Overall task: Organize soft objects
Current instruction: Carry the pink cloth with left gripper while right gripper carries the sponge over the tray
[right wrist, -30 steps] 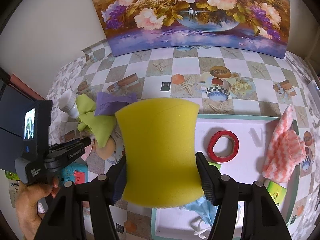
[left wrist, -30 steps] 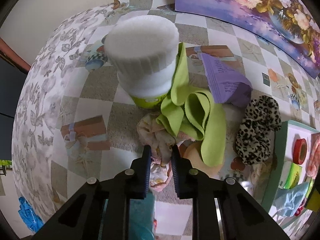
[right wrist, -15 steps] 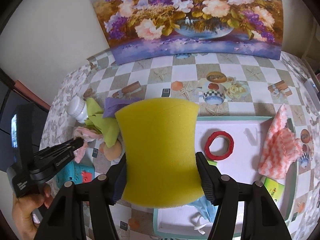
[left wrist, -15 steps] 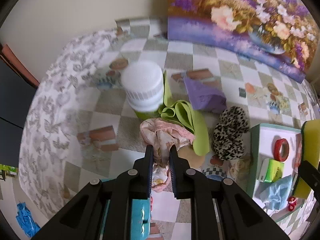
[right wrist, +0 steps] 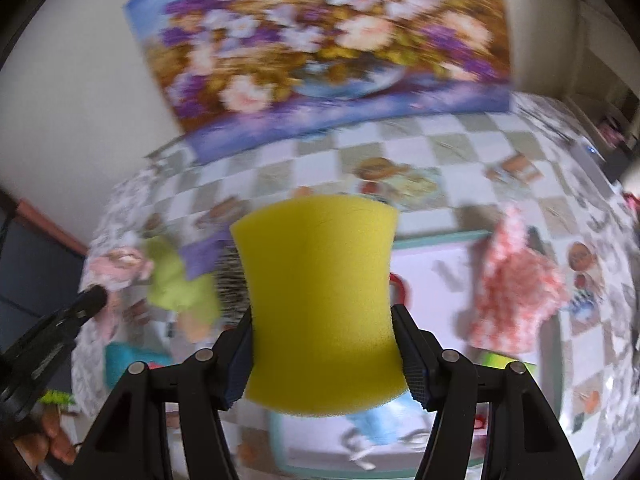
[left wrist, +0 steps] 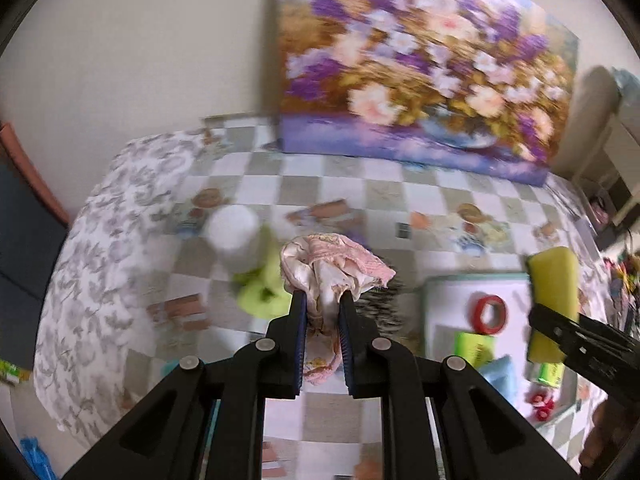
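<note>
My left gripper (left wrist: pixel 323 300) is shut on a crumpled pink cloth (left wrist: pixel 332 264), held up above the checked tablecloth (left wrist: pixel 352 196). The same pink cloth (right wrist: pixel 118 266) shows at the left of the right wrist view, at the tip of the left gripper (right wrist: pixel 94 300). My right gripper (right wrist: pixel 322 318) is shut on a yellow sponge (right wrist: pixel 320 300), pinched in at its sides. That yellow sponge (left wrist: pixel 554 300) hangs over the teal-rimmed white tray (left wrist: pixel 472 280). On the table lie a green cloth (left wrist: pixel 262 292), a purple cloth (right wrist: pixel 204 258) and a leopard-print item (left wrist: pixel 382 300).
A white-lidded jar (left wrist: pixel 234 236) stands left of the green cloth. The tray holds a red ring (left wrist: pixel 490 314), a green pack (left wrist: pixel 474 350), a light blue cloth (right wrist: pixel 380 420) and a pink-white cloth (right wrist: pixel 516 296). A flower painting (left wrist: pixel 424 92) leans on the back wall.
The left gripper has risen with the pink cloth, lifting it clear of the pile by the jar. The right gripper has swung sideways, still holding the sponge. Both views are now blurred.
</note>
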`<state>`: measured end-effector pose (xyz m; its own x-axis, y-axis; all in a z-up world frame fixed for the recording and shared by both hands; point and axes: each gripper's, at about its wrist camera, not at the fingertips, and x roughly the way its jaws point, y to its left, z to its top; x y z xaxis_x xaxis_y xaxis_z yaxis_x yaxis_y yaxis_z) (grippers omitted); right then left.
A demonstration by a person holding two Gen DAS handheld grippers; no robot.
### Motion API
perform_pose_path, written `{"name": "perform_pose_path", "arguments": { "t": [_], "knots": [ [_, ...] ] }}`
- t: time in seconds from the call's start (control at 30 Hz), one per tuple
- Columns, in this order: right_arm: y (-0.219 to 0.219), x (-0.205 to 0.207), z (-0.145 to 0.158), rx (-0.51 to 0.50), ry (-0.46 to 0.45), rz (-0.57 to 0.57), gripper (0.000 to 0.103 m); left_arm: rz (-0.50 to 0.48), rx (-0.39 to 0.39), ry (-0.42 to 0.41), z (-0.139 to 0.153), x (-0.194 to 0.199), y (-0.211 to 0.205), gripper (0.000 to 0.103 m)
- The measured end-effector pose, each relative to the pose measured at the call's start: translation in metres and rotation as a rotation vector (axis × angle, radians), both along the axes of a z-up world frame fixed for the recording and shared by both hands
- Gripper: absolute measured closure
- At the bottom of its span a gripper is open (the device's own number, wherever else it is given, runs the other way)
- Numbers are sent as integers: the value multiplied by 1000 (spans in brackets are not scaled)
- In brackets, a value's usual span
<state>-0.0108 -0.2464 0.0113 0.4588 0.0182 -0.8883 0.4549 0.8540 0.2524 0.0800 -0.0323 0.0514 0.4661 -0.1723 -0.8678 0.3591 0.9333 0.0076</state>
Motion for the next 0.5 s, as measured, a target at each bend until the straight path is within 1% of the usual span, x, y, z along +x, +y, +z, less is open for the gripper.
{"name": "perform_pose_path", "arguments": {
  "t": [0.17, 0.27, 0.37, 0.5],
  "knots": [
    [-40, -15, -18, 14, 50, -108, 37, -98, -16, 27, -10, -18, -44, 87],
    [-57, -24, -25, 14, 77, -146, 37, -161, -25, 36, -16, -30, -72, 87],
    [-64, -28, -32, 17, 95, -142, 37, -216, -28, 59, -26, -36, -101, 87],
    [-65, -23, -51, 40, 137, -127, 37, -253, -9, 82, -46, -37, -128, 87]
  ]
}}
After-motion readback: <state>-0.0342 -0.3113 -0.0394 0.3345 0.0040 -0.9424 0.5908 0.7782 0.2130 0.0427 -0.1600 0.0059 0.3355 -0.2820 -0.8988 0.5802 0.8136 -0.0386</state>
